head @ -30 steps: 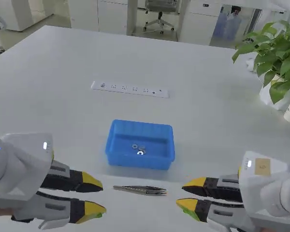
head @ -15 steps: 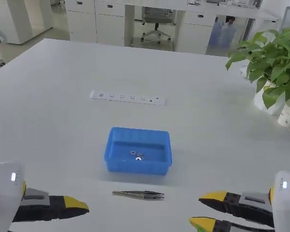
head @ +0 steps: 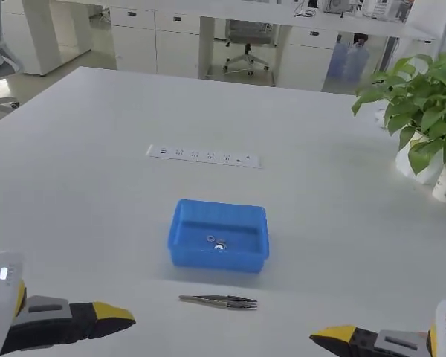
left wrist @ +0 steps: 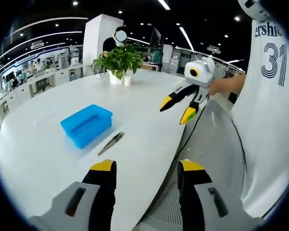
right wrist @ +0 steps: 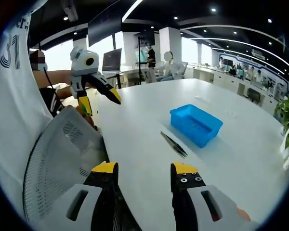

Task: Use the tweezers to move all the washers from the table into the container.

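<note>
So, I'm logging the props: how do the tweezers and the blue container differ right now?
The tweezers are thin, grey and lie flat; the blue container is a broad open-topped box. The container holds washers; the tweezers grip nothing. Both rest on the white table, apart from each other.

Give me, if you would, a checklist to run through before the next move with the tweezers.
1. The washers lie in the container: ok, a few inside.
2. No washers left on the table: cannot tell, too small to rule out.
3. The tweezers free to grasp: ok, flat on the table, apart from the container.
4. The left gripper open, holding nothing: ok.
5. The right gripper open, holding nothing: ok.
</note>
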The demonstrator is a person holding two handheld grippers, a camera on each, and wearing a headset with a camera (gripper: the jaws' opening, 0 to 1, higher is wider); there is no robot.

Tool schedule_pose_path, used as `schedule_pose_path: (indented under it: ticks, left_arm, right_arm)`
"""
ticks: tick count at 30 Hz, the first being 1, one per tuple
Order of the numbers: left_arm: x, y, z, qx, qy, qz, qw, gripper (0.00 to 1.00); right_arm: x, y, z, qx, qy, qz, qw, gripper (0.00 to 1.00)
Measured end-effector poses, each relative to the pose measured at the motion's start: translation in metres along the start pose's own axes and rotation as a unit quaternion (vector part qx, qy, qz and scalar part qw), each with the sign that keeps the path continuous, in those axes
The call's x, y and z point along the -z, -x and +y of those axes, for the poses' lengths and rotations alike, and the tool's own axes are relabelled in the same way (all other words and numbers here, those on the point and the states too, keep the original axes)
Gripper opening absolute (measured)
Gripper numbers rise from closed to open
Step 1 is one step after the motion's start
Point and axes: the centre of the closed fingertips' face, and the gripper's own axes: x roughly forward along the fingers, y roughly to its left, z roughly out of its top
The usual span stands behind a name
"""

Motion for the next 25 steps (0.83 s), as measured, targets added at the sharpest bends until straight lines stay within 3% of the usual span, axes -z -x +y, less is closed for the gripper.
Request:
schedule_pose_path:
  ticks: [8,25]
  left_arm:
    - [-0.001,0.003,0.004,-0.020,-0.001,-0.007,0.9998,0.58]
    - [-0.007,0.012,0.008,-0.041,-0.010,-0.007,0.9991,0.60]
  right_arm:
    - [-0.007,0.000,-0.003,0.009,0.005,-0.009,0.9999,0.47]
    - [-0.001,0.001,-0.004,0.027,-0.013,-0.008,0.9995,0.52]
